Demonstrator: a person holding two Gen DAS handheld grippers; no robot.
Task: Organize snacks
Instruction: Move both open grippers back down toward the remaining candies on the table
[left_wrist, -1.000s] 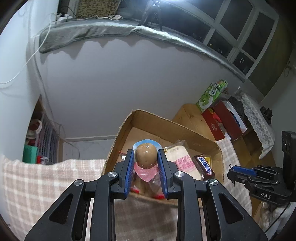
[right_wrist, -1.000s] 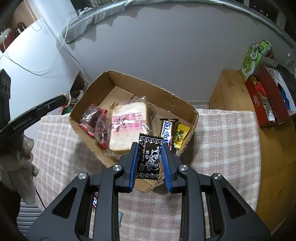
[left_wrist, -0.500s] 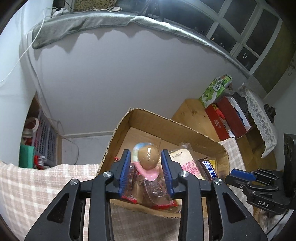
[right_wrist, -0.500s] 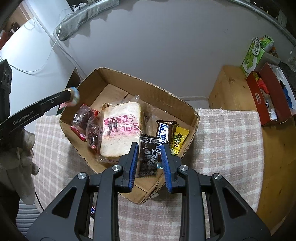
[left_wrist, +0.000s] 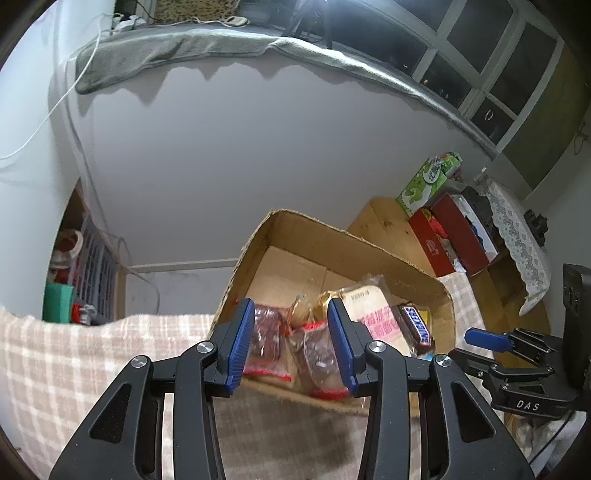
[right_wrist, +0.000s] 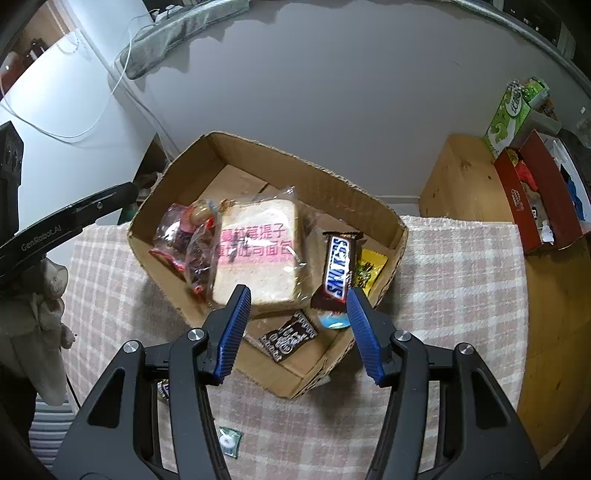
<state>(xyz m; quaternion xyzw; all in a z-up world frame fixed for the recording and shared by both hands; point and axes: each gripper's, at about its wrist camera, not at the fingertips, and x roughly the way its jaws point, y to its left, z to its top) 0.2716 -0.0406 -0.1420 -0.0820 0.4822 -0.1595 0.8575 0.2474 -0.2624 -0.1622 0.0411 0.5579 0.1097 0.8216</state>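
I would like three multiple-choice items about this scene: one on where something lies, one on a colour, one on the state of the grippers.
1. Where does the Snickers bar lie?
A. on the checked cloth
B. inside the cardboard box
C. on the wooden cabinet

2. What colour is the small packet right of the Snickers bar?
A. yellow
B. white
C. purple

3. How are the two grippers?
A. both open and empty
B. both shut on snacks
C. only the right one holds a snack

Answers:
1 B: it rests beside the bread packet, within the box walls.
2 A: its wrapper shows yellow.
3 A: the left gripper and right gripper show wide gaps, nothing clamped.
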